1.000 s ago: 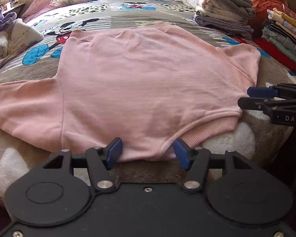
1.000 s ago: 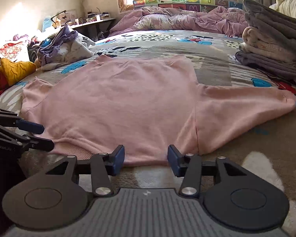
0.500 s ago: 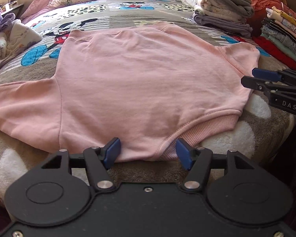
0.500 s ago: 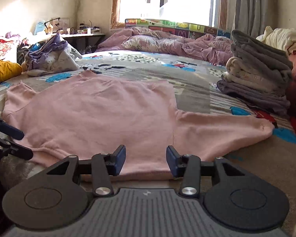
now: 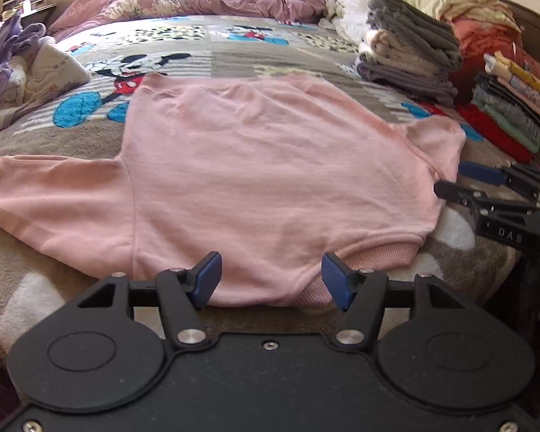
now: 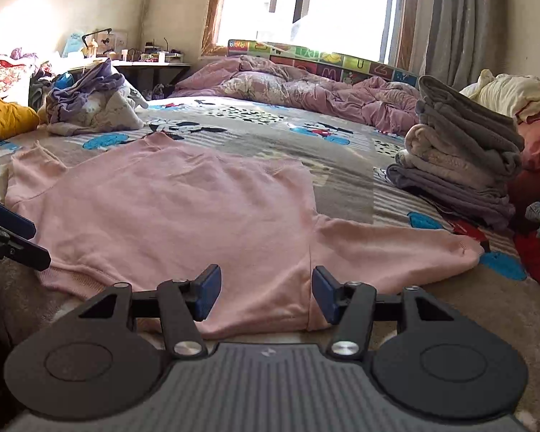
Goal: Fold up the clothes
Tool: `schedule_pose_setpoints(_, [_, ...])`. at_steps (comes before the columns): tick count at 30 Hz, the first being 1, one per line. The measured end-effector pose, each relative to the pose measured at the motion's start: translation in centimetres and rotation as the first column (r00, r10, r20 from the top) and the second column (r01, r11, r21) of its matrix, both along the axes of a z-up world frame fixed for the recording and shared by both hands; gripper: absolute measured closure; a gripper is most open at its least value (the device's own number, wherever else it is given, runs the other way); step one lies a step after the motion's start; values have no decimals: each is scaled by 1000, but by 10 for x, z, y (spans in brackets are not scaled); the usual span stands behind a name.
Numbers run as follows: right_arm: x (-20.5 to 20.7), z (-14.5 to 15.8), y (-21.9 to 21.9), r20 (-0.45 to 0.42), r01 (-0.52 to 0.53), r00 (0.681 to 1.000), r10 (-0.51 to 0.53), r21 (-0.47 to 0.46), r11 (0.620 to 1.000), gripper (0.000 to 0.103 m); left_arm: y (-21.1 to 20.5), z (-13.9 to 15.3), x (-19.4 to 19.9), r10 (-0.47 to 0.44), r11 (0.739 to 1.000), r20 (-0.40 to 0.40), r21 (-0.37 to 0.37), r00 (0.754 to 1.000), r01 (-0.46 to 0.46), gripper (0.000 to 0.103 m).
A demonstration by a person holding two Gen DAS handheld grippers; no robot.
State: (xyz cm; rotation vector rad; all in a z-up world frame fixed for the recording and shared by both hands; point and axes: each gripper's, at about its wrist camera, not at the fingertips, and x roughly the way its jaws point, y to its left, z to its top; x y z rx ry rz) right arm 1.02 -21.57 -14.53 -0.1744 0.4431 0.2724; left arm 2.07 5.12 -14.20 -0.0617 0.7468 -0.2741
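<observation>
Two grippers face one pink sweatshirt [image 5: 270, 165], which lies spread flat on the patterned bed cover [image 5: 205, 50], its ribbed hem nearest us and both sleeves out to the sides. We see the left gripper [image 5: 268, 280] with its jaws standing apart over the near hem, no cloth pinched between the blue pads. The right gripper [image 6: 262, 291] has its jaws opening, likewise empty, poised above the hem near the side seam.

We judge the garment soft, light and limp: it should drape and slide readily, so we would take it at the thicker ribbed hem or at a sleeve cuff, where the fabric bunches firmly.

Only the left wrist view shows the left sleeve [image 5: 46, 194] in full and the colourful folded stack [image 5: 514, 108] at far right. Only the right wrist view shows the right sleeve [image 6: 396, 248] in full, the window [image 6: 306, 3] and the loose pile of clothes [image 6: 90, 104] at far left.
</observation>
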Motion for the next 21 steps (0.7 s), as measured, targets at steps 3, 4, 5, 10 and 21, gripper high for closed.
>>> schedule_pose_setpoints(3, [2,4,15,2,-61,998,61,-3,998,47,54,24,4,168,981,42,-103,985,-163,44])
schedule_pose_setpoints(4, [1,7,26,1,-111,994,111,0,994,47,76,29,7,228,967,45,-130,973,-221,44])
schedule_pose_setpoints(5, [1,9,37,0,-161,987,161,4,987,48,97,33,10,287,948,47,-157,957,-277,44])
schedule_pose_setpoints(10, [5,19,120,-1,-409,912,409,-34,912,79,175,32,23,512,828,-31,-248,859,-503,61])
schedule_pose_setpoints(21, [24,-19,271,-108,-583,812,573,-200,788,82,168,-15,71,487,868,-105,-53,867,-494,68])
